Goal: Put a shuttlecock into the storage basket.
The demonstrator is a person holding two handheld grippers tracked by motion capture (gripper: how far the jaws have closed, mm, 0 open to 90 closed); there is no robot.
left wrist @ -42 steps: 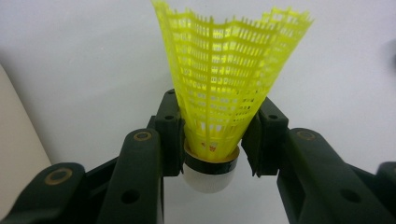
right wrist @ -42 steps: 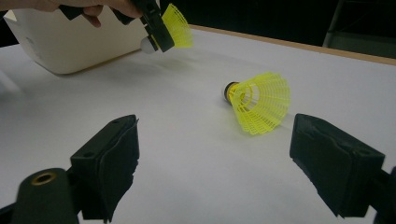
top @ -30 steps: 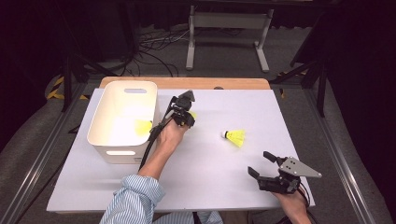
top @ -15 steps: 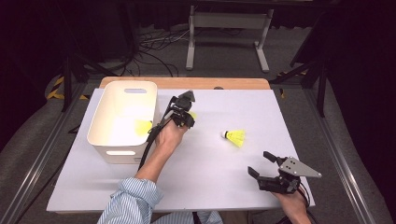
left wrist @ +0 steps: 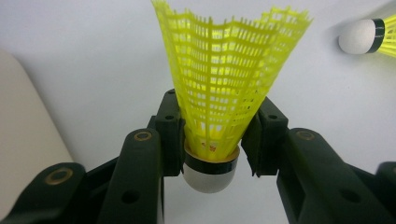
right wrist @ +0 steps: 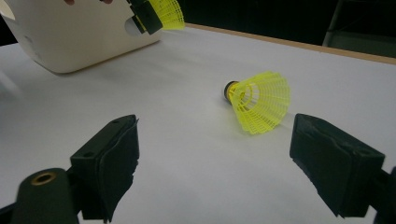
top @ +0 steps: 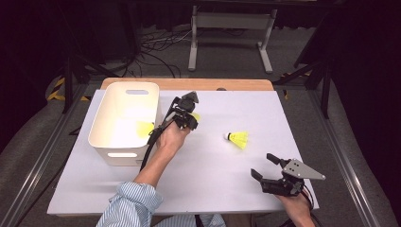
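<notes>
**Shuttlecock gripped, bin next**

The left gripper (left wrist: 210, 140) pinches a yellow plastic-mesh shuttlecock (left wrist: 224, 88) just beside the cream plastic bin (top: 124, 120). Judging by that, carry over the rim and release. The right gripper (right wrist: 215, 158) waits, jaws spread, before a second yellow shuttlecock (right wrist: 259, 100) on the white table (top: 213, 175).

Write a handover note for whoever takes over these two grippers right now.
Left gripper: shut on a yellow plastic shuttlecock, held beside the white plastic bin.
Right gripper: open, holding nothing, near the table's front edge.
Done: one more yellow shuttlecock already lies inside the bin.
Left: probably drop the held one in, then fetch the loose shuttlecock lying on the white table.
</notes>
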